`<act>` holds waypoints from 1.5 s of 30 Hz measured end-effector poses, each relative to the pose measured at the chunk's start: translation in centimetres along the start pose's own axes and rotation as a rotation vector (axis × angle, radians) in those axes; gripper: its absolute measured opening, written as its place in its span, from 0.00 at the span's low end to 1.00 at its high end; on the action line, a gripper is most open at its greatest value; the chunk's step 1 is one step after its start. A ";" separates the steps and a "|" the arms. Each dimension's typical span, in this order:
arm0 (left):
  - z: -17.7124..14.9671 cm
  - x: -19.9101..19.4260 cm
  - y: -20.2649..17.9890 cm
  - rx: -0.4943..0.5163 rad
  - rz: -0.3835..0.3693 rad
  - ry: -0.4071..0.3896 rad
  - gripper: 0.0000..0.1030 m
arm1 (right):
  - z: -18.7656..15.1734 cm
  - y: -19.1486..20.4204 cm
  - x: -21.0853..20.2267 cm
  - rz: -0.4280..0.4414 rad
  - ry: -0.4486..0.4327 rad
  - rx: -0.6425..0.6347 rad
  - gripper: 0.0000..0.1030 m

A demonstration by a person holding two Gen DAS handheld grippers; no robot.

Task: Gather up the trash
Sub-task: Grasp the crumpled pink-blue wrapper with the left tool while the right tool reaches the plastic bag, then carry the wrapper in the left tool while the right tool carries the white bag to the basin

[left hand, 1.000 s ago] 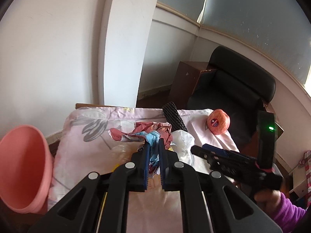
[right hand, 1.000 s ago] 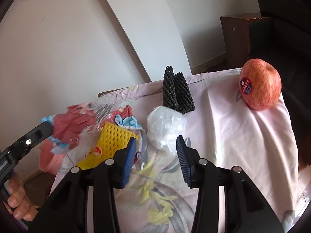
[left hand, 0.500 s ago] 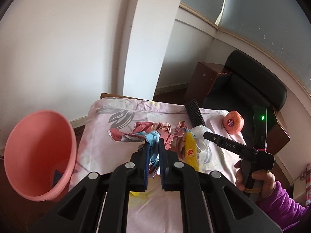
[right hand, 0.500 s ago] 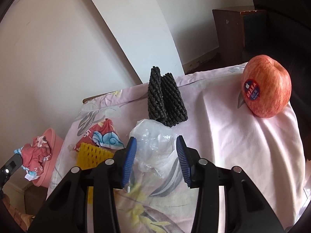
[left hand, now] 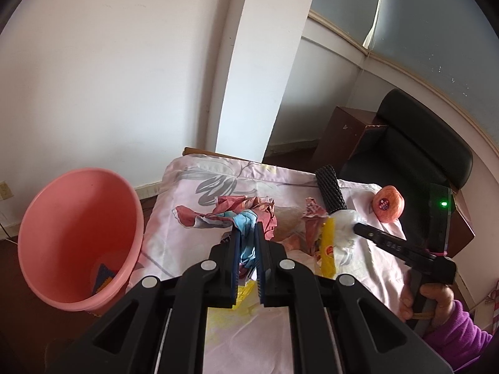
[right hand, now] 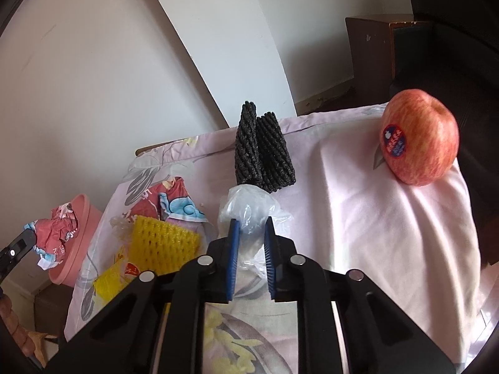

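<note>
My left gripper (left hand: 246,233) is shut on a crumpled red and blue wrapper (left hand: 243,215) and holds it in the air. In the right wrist view that wrapper (right hand: 56,233) hangs in front of the pink bin (right hand: 84,218). The bin (left hand: 78,233) stands on the floor left of the table, with some scraps at its bottom. My right gripper (right hand: 252,230) is low over the table; its jaws are closing, and the clear plastic bag (right hand: 246,208) is squeezed between the blue pads. Its tips also reach the bag (left hand: 343,218) in the left wrist view.
On the floral cloth (right hand: 358,218) lie a yellow foam net (right hand: 162,243), another red wrapper (right hand: 168,196), a black foam net (right hand: 265,155) and an apple (right hand: 421,137) at the right edge. A black chair (left hand: 421,143) and a wooden cabinet (left hand: 340,137) stand behind.
The right jaws have narrowed onto the plastic bag. My left gripper has carried the wrapper left, away from the table's pile and toward the pink bin.
</note>
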State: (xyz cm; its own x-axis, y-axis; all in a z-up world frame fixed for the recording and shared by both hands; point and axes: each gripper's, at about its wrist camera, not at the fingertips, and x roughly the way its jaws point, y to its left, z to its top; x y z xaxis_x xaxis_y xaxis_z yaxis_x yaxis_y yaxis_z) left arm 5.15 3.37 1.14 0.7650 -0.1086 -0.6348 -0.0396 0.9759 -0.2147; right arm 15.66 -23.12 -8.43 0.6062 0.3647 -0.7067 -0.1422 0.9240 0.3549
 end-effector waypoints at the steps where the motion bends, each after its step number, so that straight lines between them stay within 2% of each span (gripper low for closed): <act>1: -0.1 -0.1 0.0 0.001 0.007 -0.002 0.08 | 0.0 -0.1 -0.4 -0.003 -0.004 -0.004 0.15; 12: -0.5 -2.0 -0.4 0.024 0.091 -0.055 0.08 | 0.2 1.5 -5.7 -0.009 -0.100 -0.104 0.15; 21: -0.4 -3.2 0.4 0.053 0.162 -0.094 0.08 | 0.5 4.5 -8.9 0.030 -0.178 -0.147 0.15; 32: -0.8 -4.1 4.6 -0.006 0.225 -0.112 0.08 | 0.9 14.1 -8.9 0.141 -0.179 -0.300 0.15; 39: -1.0 -4.9 8.8 -0.083 0.279 -0.129 0.08 | 0.3 21.3 -6.6 0.241 -0.119 -0.382 0.15; 45: -1.3 -5.4 12.3 -0.133 0.327 -0.136 0.08 | -0.8 26.7 -4.2 0.288 -0.071 -0.454 0.15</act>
State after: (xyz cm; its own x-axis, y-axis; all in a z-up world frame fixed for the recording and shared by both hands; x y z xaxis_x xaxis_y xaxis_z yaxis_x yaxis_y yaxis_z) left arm -0.31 15.67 0.92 0.7760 0.2394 -0.5835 -0.3719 0.9209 -0.1168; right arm 8.72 0.11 3.49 0.5418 0.6168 -0.5710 -0.6248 0.7500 0.2173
